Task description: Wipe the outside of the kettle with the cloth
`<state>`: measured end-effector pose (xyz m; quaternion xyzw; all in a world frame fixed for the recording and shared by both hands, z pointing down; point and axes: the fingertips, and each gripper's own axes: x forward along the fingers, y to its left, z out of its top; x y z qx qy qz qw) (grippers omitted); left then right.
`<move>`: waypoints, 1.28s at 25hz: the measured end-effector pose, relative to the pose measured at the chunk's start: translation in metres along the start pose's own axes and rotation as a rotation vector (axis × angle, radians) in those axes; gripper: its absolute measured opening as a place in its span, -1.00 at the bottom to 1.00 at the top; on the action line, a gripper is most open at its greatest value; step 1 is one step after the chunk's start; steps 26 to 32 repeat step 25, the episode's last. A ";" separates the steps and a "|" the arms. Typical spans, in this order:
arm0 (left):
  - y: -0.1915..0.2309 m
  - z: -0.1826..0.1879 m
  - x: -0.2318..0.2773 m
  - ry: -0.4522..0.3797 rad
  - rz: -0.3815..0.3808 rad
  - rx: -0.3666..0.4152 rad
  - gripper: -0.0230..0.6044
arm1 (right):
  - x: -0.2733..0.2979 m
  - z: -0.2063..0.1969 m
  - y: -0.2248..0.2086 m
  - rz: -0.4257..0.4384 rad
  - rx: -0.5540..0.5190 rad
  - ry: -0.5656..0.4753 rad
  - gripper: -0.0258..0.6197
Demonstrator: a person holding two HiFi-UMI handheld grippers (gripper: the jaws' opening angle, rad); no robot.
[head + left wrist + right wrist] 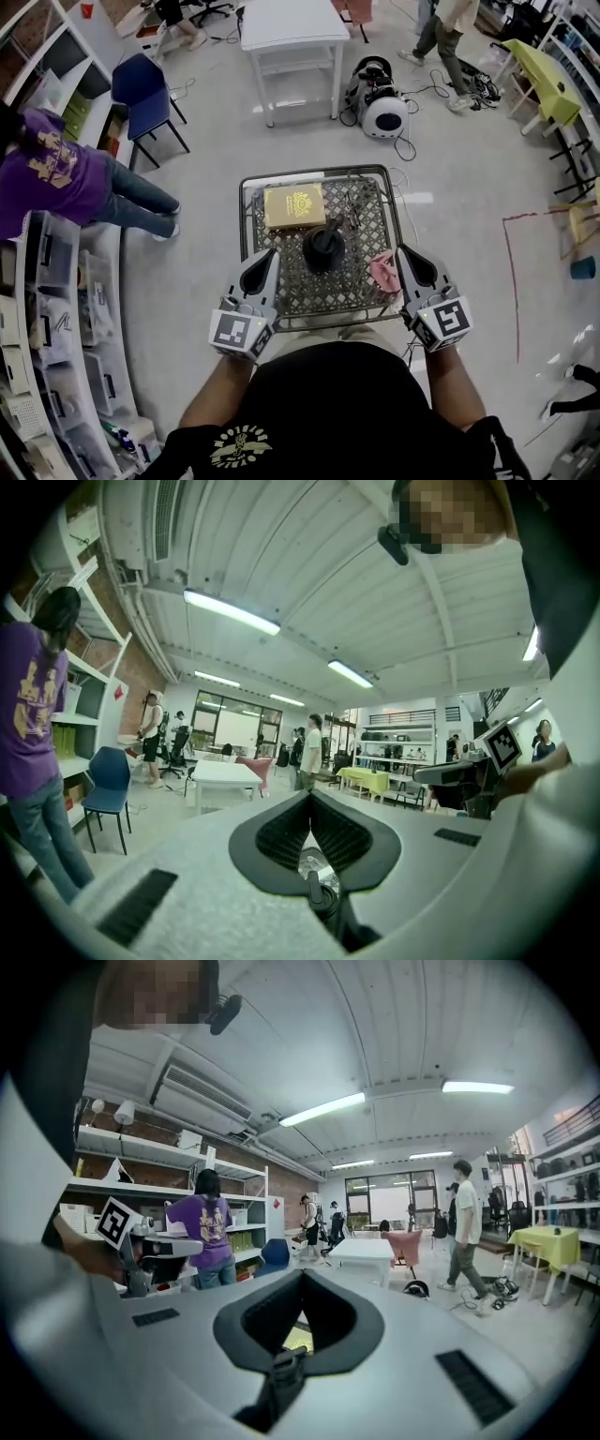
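Black kettle (pixel 324 246) stands upright at middle of wire-mesh desk (pixel 314 172). Pink cloth (pixel 382 269) lies crumpled on mesh to kettle's right, near desk's right edge, apart from kettle. Tan box (pixel 293 205) lies flat behind kettle, to its left. Left claw (pixel 265 255) at desk's near left side, jaws together, nothing between them. Right claw (pixel 410 253) at near right side, just beside cloth in head view, jaws closed, empty.
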<state>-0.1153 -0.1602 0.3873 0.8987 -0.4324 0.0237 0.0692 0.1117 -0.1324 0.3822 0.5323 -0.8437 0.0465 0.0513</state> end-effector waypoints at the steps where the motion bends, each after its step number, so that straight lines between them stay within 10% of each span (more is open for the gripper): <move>1: 0.000 0.000 0.000 -0.002 -0.005 0.000 -0.90 | 0.000 0.003 0.002 -0.004 0.000 -0.005 -0.89; 32: -0.008 0.005 -0.001 0.017 -0.127 0.008 -0.90 | -0.017 0.018 0.023 -0.093 -0.031 -0.020 -0.89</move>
